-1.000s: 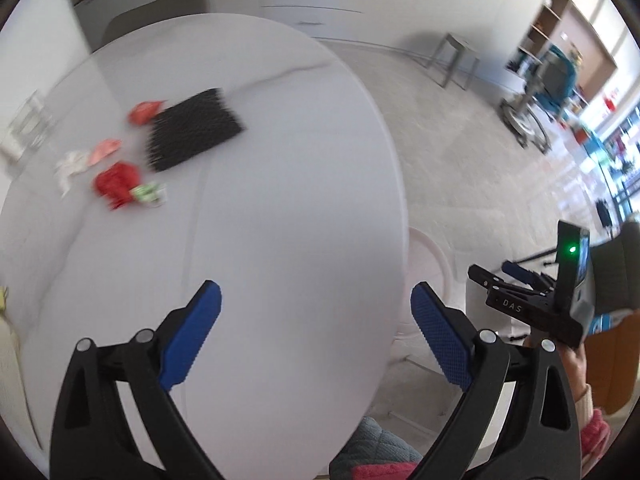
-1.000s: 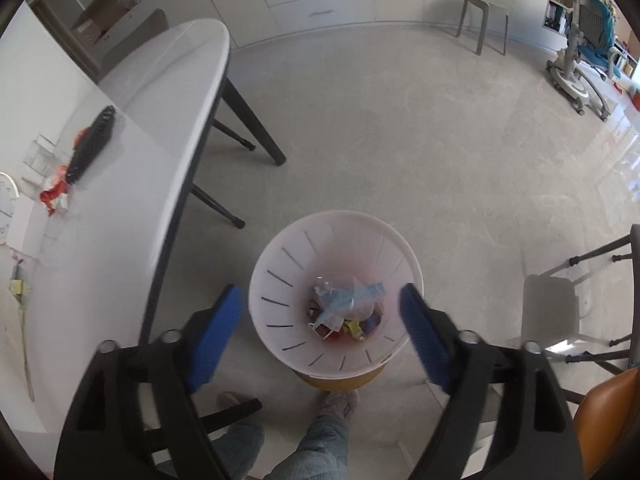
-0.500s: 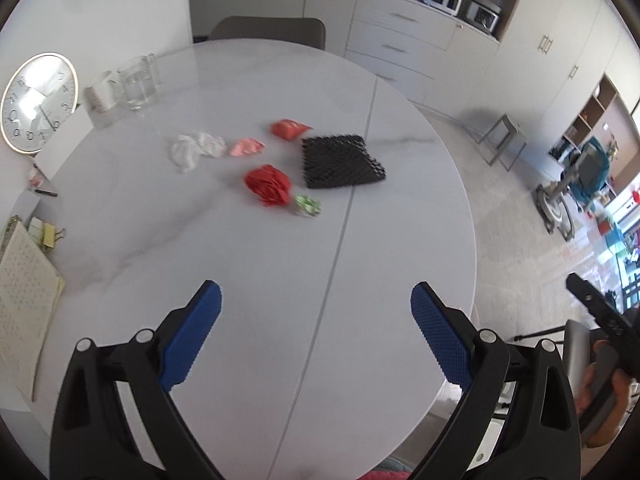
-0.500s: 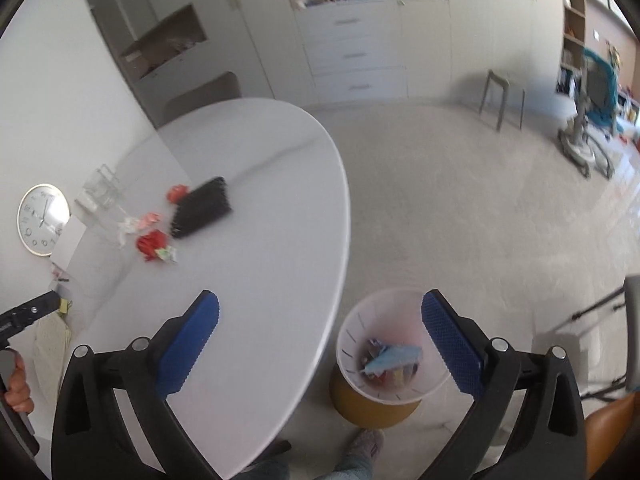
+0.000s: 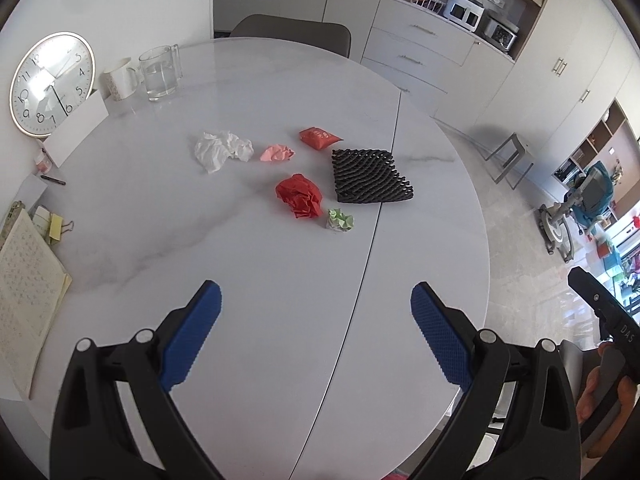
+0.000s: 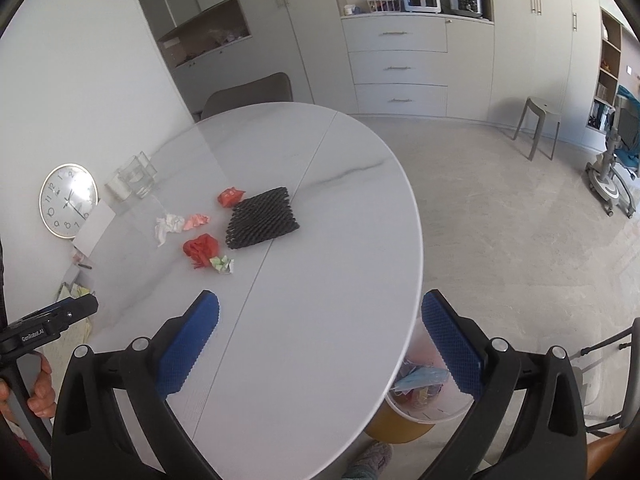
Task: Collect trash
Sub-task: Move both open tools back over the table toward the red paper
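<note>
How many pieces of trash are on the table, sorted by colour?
Red: 2, the crumpled red paper and the red packet
White: 1, the crumpled white tissue
Pink: 1, the pink paper wad
Green: 1, the green paper wad
Black: 1, the black foam net
Total: 6

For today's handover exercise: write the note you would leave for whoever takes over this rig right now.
Left gripper: jaws open, empty.
Right gripper: jaws have just been opening, nothing between them.
On the table: white tissue, pink scrap, red packet, red paper ball, green wad, black foam net.
Done: some trash lies in the bin by the table edge.
Left: all six pieces.
</note>
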The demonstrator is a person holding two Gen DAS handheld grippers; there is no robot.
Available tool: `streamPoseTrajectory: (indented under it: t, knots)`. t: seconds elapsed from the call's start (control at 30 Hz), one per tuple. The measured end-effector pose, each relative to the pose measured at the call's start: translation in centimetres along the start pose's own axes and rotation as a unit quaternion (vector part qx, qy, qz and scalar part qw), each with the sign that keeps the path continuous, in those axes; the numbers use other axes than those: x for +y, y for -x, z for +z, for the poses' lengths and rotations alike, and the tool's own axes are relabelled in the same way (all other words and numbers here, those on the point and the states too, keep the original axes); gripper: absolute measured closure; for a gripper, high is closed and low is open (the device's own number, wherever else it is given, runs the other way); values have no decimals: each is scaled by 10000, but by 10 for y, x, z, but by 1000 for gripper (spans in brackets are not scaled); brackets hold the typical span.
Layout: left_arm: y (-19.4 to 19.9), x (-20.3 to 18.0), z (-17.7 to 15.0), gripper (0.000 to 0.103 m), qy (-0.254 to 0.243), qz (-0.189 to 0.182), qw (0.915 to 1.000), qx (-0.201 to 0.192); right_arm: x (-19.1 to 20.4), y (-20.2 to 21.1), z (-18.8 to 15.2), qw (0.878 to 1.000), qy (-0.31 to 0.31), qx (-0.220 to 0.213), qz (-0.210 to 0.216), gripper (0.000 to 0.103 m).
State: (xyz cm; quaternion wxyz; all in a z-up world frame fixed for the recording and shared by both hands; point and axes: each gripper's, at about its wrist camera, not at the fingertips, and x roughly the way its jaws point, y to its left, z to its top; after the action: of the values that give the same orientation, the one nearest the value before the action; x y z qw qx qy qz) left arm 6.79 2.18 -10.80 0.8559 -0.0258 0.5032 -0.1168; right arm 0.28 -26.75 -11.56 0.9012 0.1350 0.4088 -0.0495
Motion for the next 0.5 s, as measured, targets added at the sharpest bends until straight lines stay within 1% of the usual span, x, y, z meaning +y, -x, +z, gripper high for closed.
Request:
streamPoseTrajectory:
  t: [0.1, 0.23, 0.33, 0.4, 0.5]
  knots:
    - [-15, 4, 9, 12, 19, 4, 10000, 45, 12, -17, 7, 9998, 160, 109, 38, 2]
    - [-41, 7, 26, 12, 120, -4, 9998, 131, 31, -52, 22, 9986, 433, 291, 125, 2]
    - [-69, 10, 41, 12, 278, -28, 9993, 239, 40, -82, 34, 9970, 622, 422, 164, 2]
    - [-93, 13, 51, 12, 395, 7, 9985, 389, 46, -101, 42, 9959, 724, 514, 190, 2]
    - [-128, 18, 64, 12, 481, 145, 9972, 545, 54, -134, 54, 9941, 859, 632, 201, 2]
